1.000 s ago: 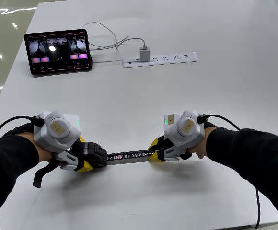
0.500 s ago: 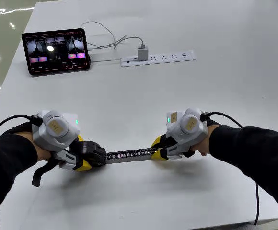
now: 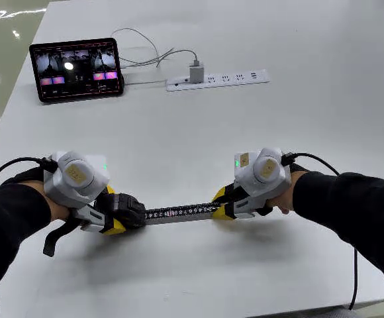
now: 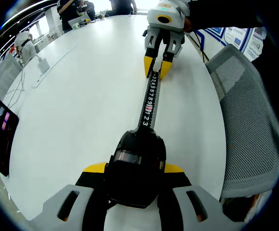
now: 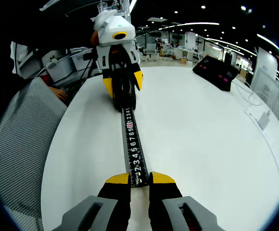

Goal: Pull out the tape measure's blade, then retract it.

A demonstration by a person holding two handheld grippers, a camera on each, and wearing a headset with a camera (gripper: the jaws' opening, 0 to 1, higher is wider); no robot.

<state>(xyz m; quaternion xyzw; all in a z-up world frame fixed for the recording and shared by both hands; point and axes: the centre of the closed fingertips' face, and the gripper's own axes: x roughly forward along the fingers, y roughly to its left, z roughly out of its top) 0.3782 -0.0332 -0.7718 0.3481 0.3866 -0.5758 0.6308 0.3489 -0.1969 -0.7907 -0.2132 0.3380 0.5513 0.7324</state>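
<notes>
The left gripper (image 4: 134,169) is pinching the black tape measure (image 4: 137,156) between its yellow-tipped jaws, one jaw on each flank of the case, which is sitting on the white table (image 4: 82,96). The right gripper (image 5: 140,179) is pressing its jaws together on the free end of the blade (image 5: 131,142), gripping it from both sides low over the tabletop. The blade is running straight between the two grippers, drawn partway out. Black numerals 2 to 9 are showing along it in the right gripper view. After the 9 comes a red-backed figure, probably a 10, though it is too small to be sure. Farther back in the head view, a tablet (image 3: 77,68) is showing small camera pictures on its lit screen. Beside it a white power strip (image 3: 228,79) is lying with a charger (image 3: 197,71) plugged in. A grey mesh chair (image 4: 247,110) is standing at the table's edge.
</notes>
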